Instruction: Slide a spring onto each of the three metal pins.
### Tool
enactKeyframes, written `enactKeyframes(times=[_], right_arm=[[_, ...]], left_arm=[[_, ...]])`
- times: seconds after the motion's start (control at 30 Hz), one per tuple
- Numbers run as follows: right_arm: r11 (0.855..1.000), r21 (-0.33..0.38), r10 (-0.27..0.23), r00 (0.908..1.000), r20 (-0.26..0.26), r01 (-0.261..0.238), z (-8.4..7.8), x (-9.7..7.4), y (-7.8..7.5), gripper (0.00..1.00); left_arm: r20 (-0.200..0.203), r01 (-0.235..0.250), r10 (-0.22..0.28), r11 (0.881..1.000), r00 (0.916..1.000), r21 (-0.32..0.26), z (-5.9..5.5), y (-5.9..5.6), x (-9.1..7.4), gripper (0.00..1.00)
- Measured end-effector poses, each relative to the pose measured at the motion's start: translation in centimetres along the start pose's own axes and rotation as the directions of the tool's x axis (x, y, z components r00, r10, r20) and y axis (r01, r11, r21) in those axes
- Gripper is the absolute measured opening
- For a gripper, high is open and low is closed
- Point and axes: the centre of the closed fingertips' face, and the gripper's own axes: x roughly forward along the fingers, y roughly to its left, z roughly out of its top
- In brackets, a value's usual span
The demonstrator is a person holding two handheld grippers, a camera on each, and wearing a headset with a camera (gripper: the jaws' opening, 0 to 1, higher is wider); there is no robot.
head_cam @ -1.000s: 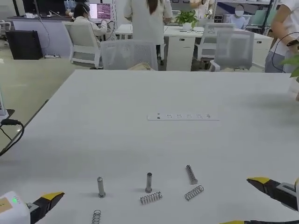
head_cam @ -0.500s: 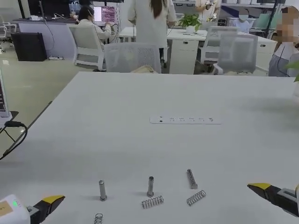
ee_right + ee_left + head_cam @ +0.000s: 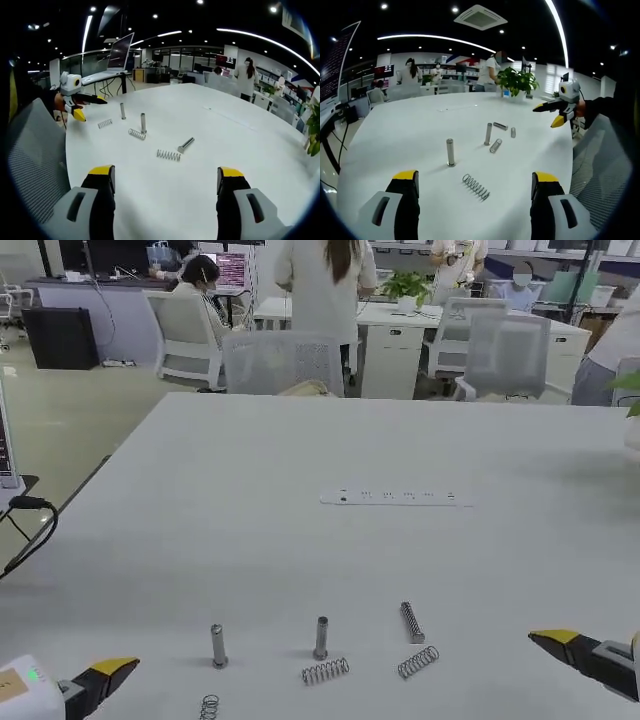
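Jaws on our yellow-tipped left gripper (image 3: 475, 175) and right gripper (image 3: 166, 171) gape wide, empty. We see three coiled wire springs (image 3: 325, 671) lying beside three grey metal pins (image 3: 321, 637).

Head view high over the table (image 3: 300, 460) — gripper views low, from opposite ends, sharing the pins (image 3: 450, 152).

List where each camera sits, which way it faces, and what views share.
Head view: headset, looking down the white workbench; yellow-tipped left gripper and right gripper at bottom corners.
Left gripper view: rides that gripper, open jaws below, facing the right gripper.
Right gripper view: likewise, open jaws below, facing the left gripper.
Shared: toppled silver metal pin, coiled wire spring beside it.
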Motion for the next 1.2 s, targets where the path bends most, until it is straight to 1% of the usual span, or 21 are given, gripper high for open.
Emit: enactKeyframes(times=[0.43,0.73,1.2], right_arm=[[1.0,0.007,-0.004,1.0,-0.008,0.004,-0.3,-0.1,-0.2,0.81],[1.0,0.002,-0.003,1.0,-0.008,0.003,0.0,0.1,-0.5,0.8],[1.0,-0.004,-0.007,0.9998,-0.018,0.007,0.6,0.4,-1.3,0.75]], left_arm=[[-0.005,0.003,-0.003,1.0,1.0,0.003,-0.1,-0.1,0.1,0.9],[0.001,-0.002,0.002,1.0,1.0,-0.002,-0.1,-0.1,0.1,0.9],[0.004,-0.004,0.004,1.0,1.0,-0.003,-0.1,-0.2,0.2,0.9]])
